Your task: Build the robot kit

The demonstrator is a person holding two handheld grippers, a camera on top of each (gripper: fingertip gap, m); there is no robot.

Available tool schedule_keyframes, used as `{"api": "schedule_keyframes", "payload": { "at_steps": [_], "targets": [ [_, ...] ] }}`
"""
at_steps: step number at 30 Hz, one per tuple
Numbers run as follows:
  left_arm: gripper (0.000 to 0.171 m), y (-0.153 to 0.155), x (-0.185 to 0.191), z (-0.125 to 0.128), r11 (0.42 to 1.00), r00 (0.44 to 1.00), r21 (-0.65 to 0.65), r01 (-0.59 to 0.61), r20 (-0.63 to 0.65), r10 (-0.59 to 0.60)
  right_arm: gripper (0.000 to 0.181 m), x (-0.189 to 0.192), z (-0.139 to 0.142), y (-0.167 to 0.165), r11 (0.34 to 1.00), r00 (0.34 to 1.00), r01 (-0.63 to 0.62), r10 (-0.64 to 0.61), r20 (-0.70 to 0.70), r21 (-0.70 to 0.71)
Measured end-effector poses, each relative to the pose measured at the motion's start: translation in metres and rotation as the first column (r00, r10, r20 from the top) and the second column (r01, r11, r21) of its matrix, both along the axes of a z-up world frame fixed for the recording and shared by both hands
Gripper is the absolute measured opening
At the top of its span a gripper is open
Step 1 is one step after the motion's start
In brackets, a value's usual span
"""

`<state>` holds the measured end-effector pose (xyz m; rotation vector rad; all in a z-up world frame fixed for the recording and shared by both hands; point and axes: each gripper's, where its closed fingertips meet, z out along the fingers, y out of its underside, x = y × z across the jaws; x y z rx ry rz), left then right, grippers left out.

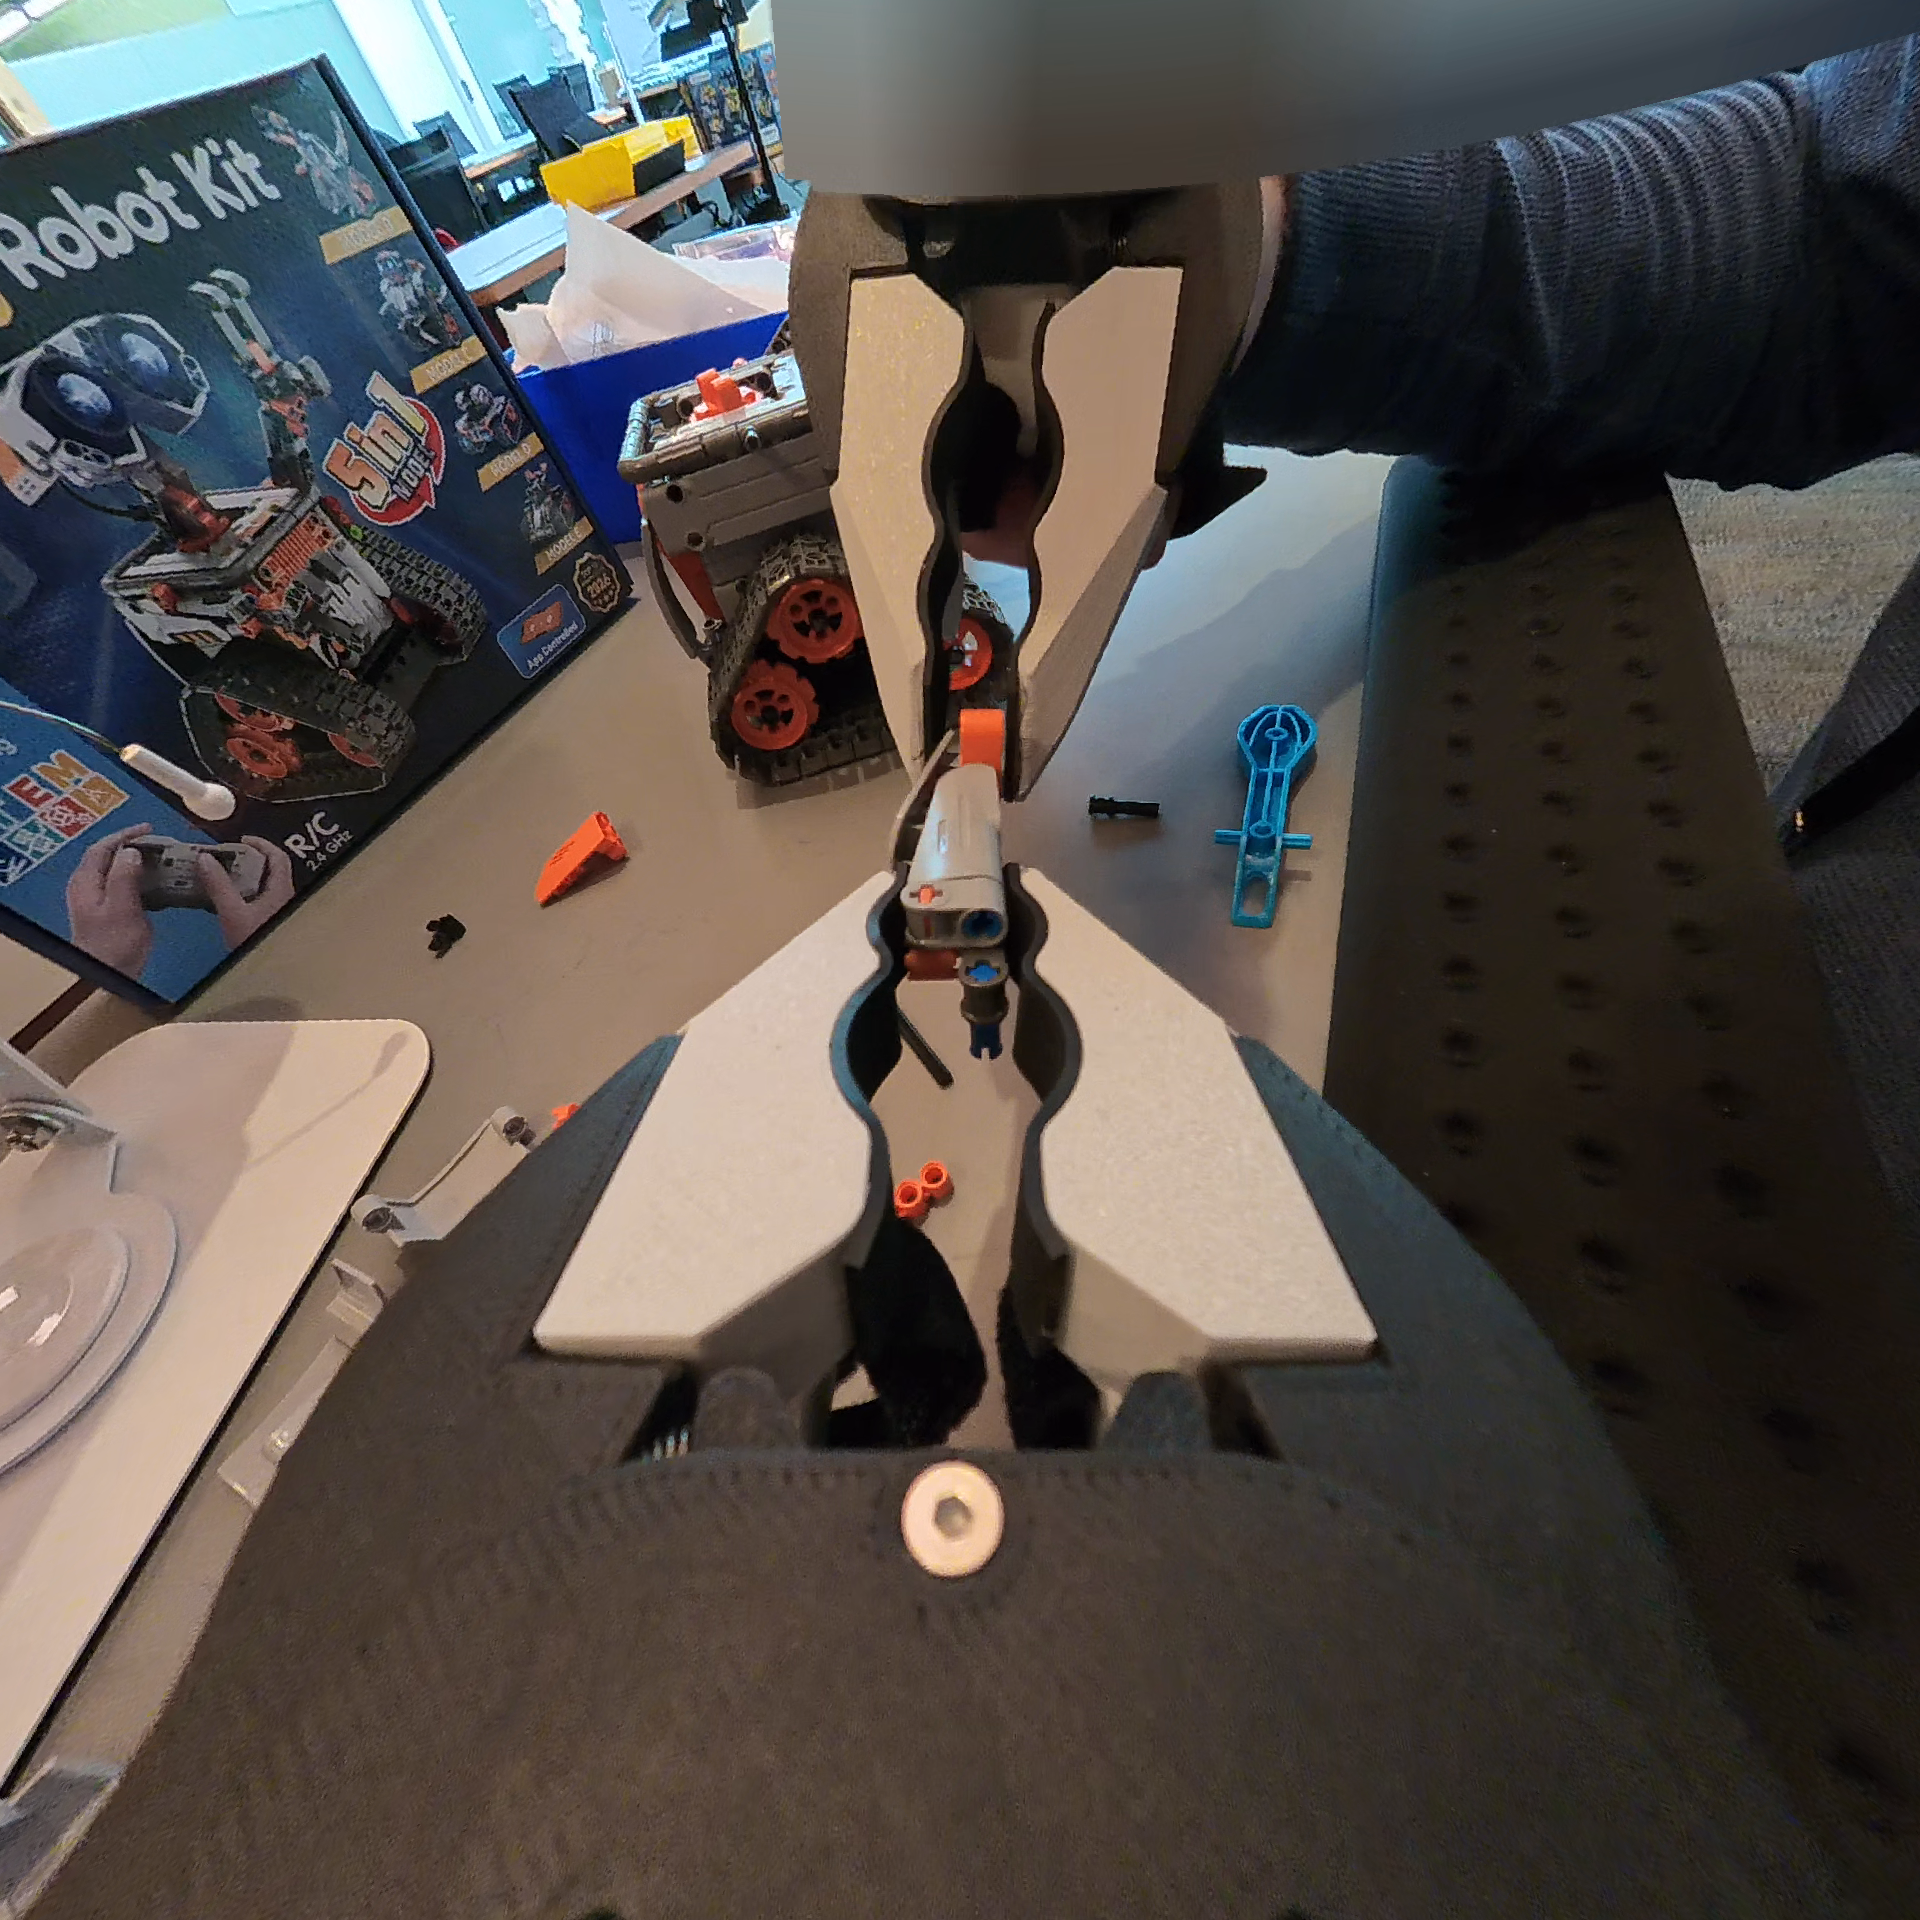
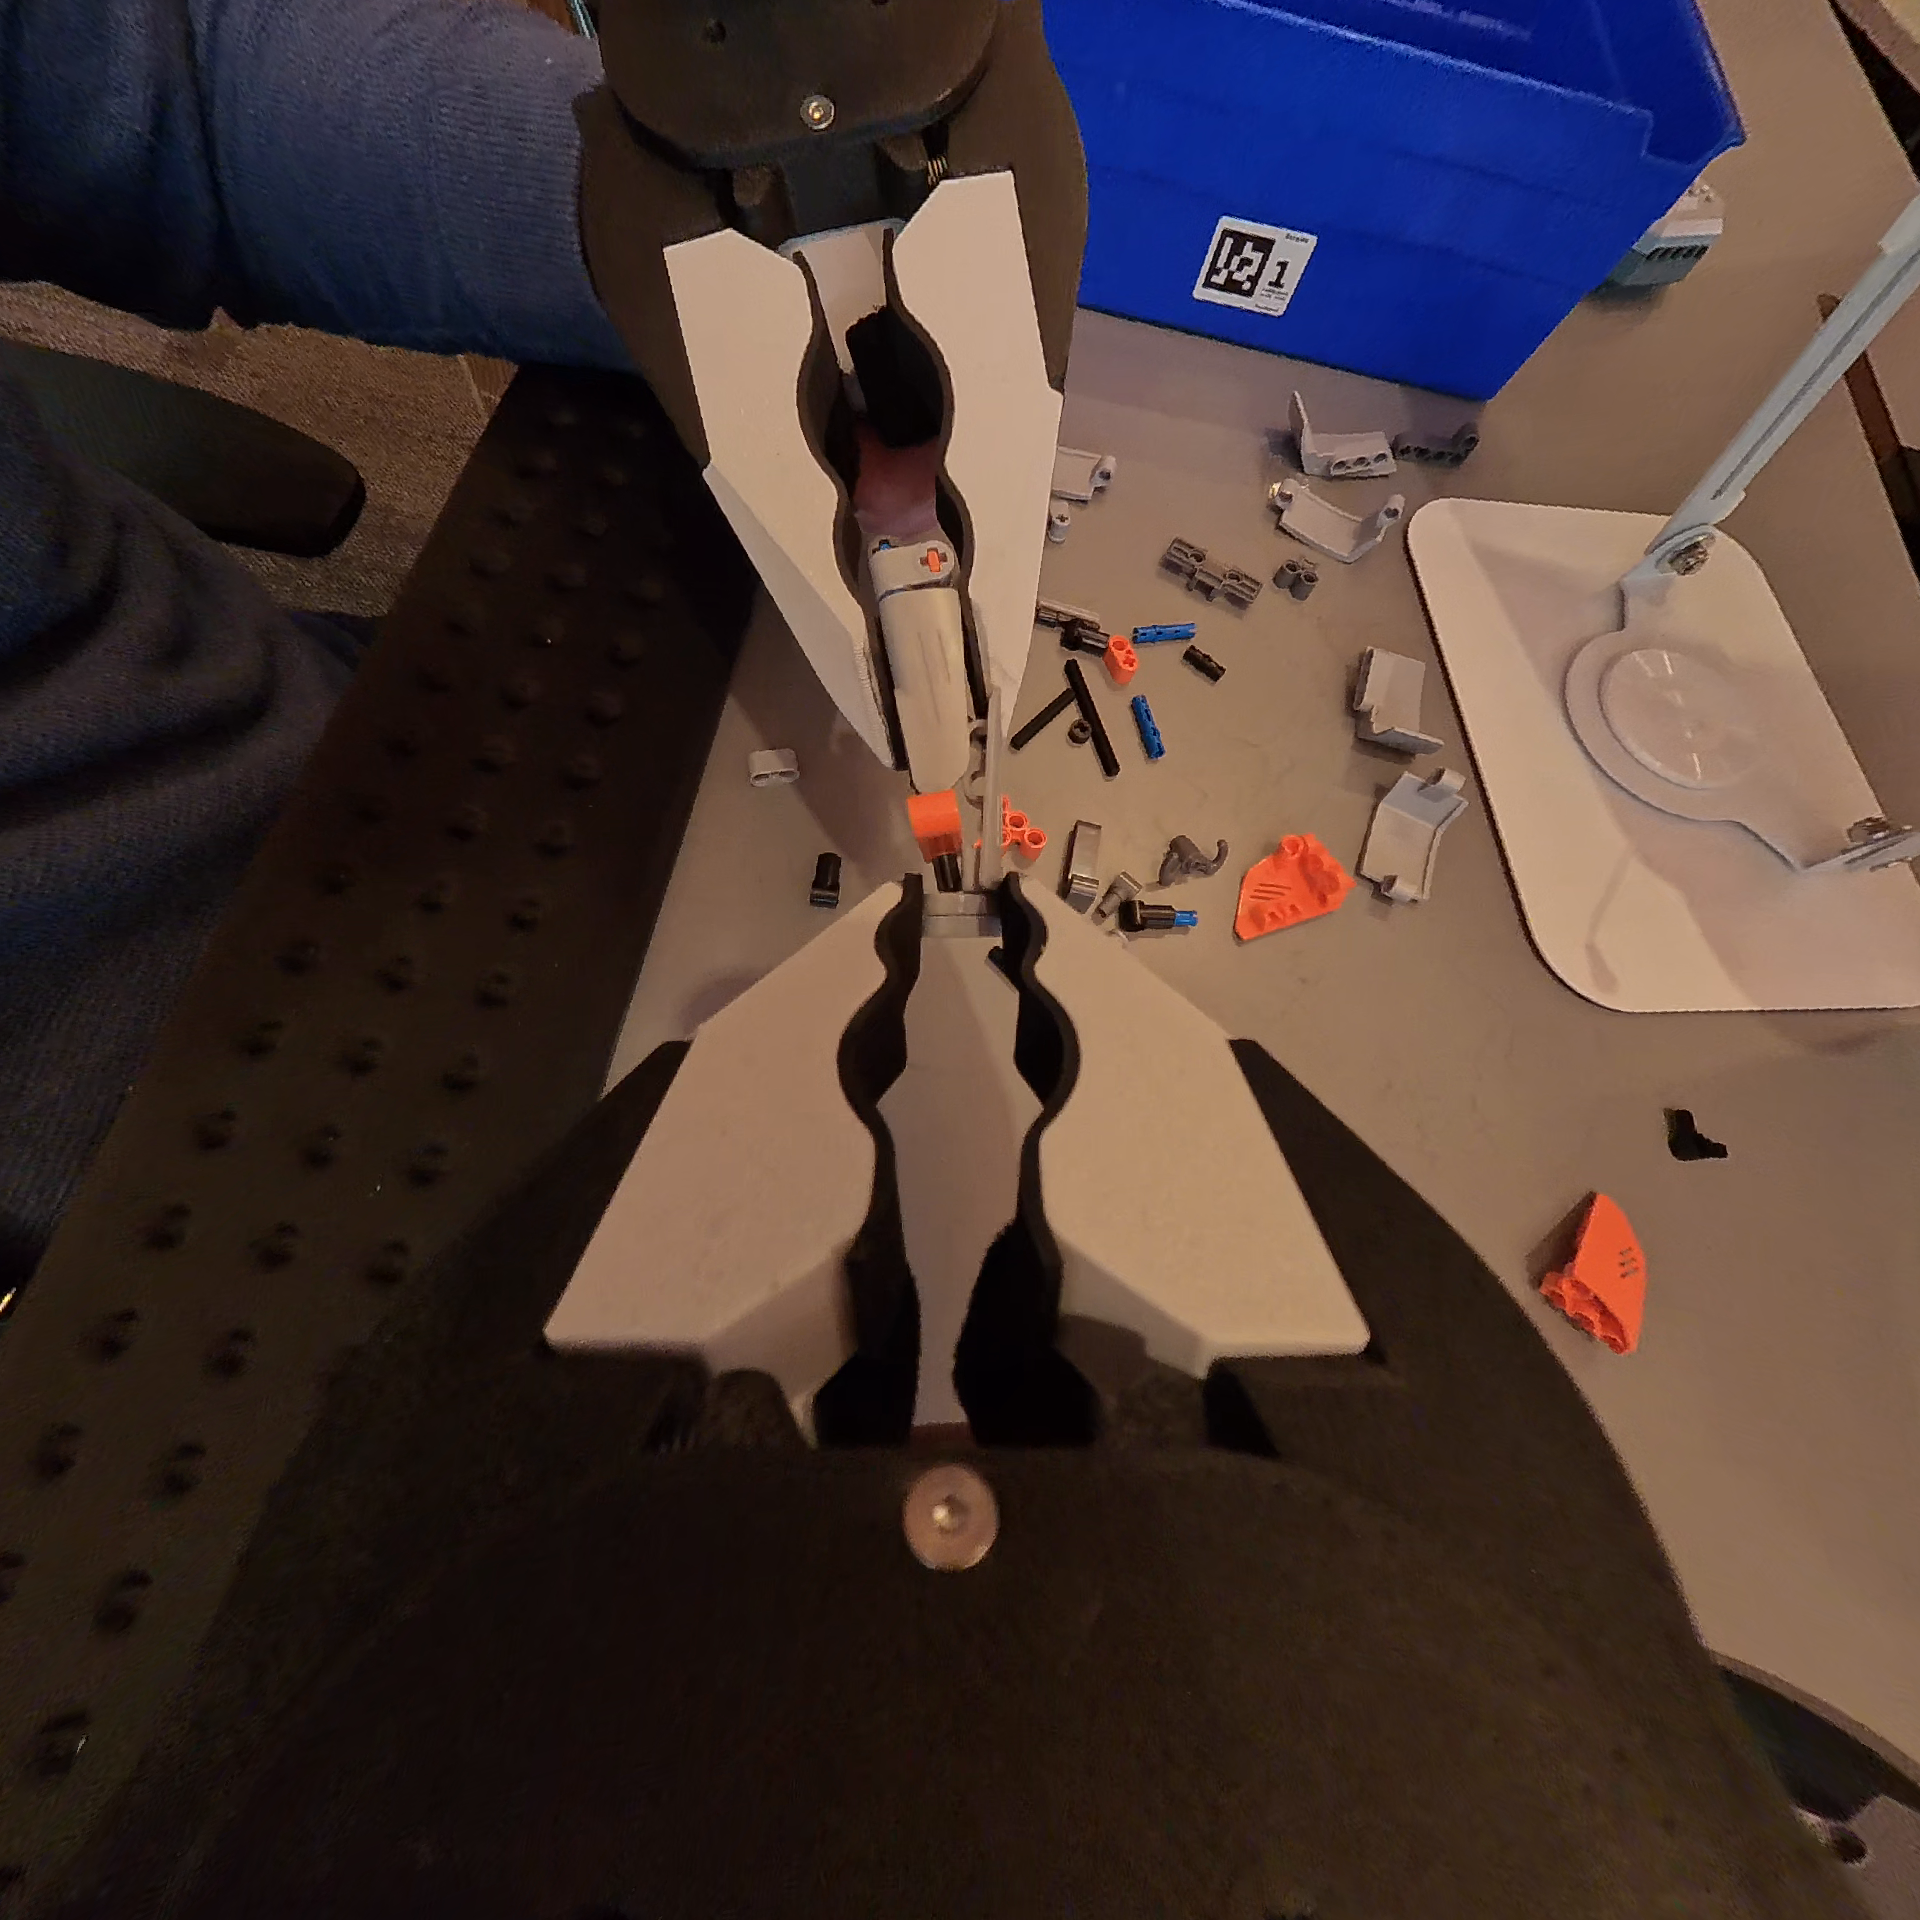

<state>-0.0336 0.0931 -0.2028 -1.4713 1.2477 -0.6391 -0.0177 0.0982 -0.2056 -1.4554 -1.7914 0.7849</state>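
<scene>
The left gripper (image 1: 951, 914) was clamped on the near end of a grey motor block (image 1: 961, 847), its jaws narrowed tight against the block's sides, and the block was up in the air above the grey table (image 1: 675, 831). Coming in from the opposite side, the right gripper (image 2: 961, 899) met it tip to tip: its jaws were drawn close on a small grey piece with a black pin, right at the orange connector (image 2: 932, 816) fixed to the block's far end. So both tools were gripping one little assembly between them. Under the left gripper's fingers a blue pin (image 1: 982, 977) and a black axle hung from the block, and a small orange double connector (image 1: 923, 1187) lay on the table below. Behind stood the tracked robot (image 1: 769, 582) with orange wheels, just beside a blue bin (image 2: 1382, 156), and the printed kit box (image 1: 239, 499) leaned off to one side. A blue tool (image 1: 1265, 821) lay near a black perforated board (image 1: 1538, 935) at the table's edge. In the right wrist view, loose grey, black, blue and orange parts were scattered near a white stand base (image 2: 1538, 665), with an orange wedge (image 2: 1595, 1288) lying well apart from them. A person's sleeve (image 1: 1558, 312) showed behind the right gripper.
</scene>
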Motion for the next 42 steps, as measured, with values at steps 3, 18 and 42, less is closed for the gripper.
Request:
{"api": "schedule_keyframes", "payload": {
  "at_steps": [3,18,42],
  "targets": [
    [0.014,0.001,0.001,0.001,1.0,1.0,0.001,-0.003,0.012,0.003,0.012,0.0,-0.001,0.002,1.0,1.0,0.012,-0.012,-0.001,0.01],
    [0.014,-0.005,0.003,-0.006,0.999,0.998,0.015,0.04,-0.045,-0.04,0.011,0.001,-0.007,-0.005,0.997,0.999,-0.035,0.033,0.032,0.063],
    [0.014,-0.013,0.005,-0.089,0.986,0.909,-0.157,0.06,-0.399,-0.119,0.012,0.01,-0.087,-0.016,0.999,0.965,-0.035,0.041,0.259,-0.026]
  ]
}}
